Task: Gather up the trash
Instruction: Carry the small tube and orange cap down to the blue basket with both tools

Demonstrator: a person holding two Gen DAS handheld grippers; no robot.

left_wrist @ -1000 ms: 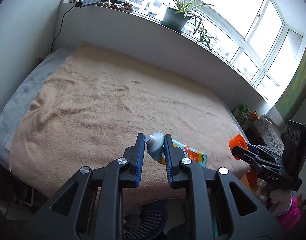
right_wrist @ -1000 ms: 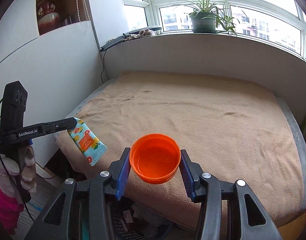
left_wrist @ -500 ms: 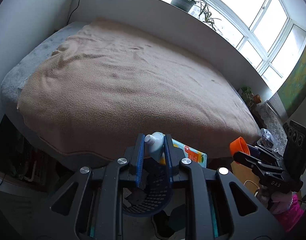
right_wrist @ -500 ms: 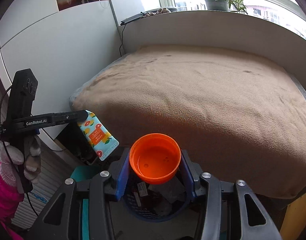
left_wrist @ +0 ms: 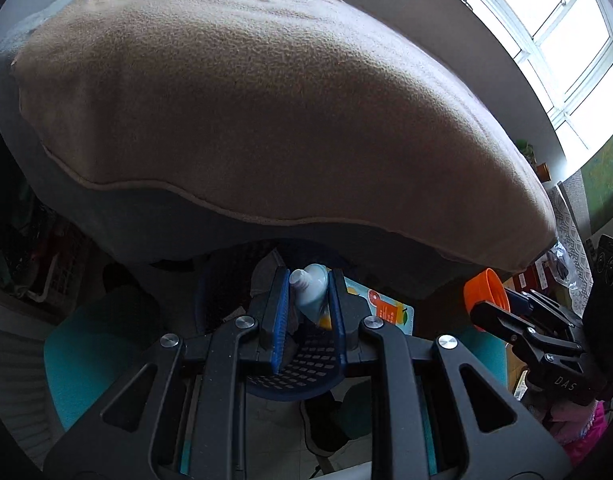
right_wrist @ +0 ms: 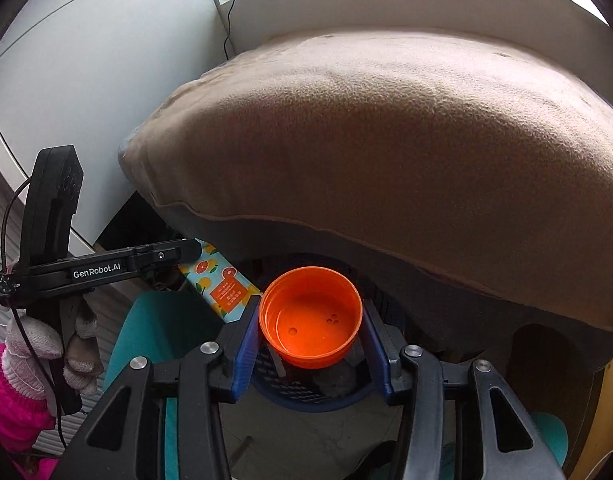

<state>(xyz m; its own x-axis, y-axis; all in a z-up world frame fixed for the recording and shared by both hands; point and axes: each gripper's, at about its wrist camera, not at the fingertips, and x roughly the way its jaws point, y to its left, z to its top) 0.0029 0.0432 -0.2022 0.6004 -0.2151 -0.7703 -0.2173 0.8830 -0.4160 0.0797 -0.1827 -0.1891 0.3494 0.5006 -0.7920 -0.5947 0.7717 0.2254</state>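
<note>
Bedside: tube (left_wrist: 308, 292) pinched between fingers (left_wrist: 277, 312).

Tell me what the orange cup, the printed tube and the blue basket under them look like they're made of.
Orange cup: likely thin moulded plastic, glossy and slightly translucent, since light glows through its wall.
Printed tube: probably soft plastic or laminate with a smooth printed skin; it tapers to a pale cap.
Blue basket: seemingly rigid plastic, matte, with a moulded grid of holes.
</note>
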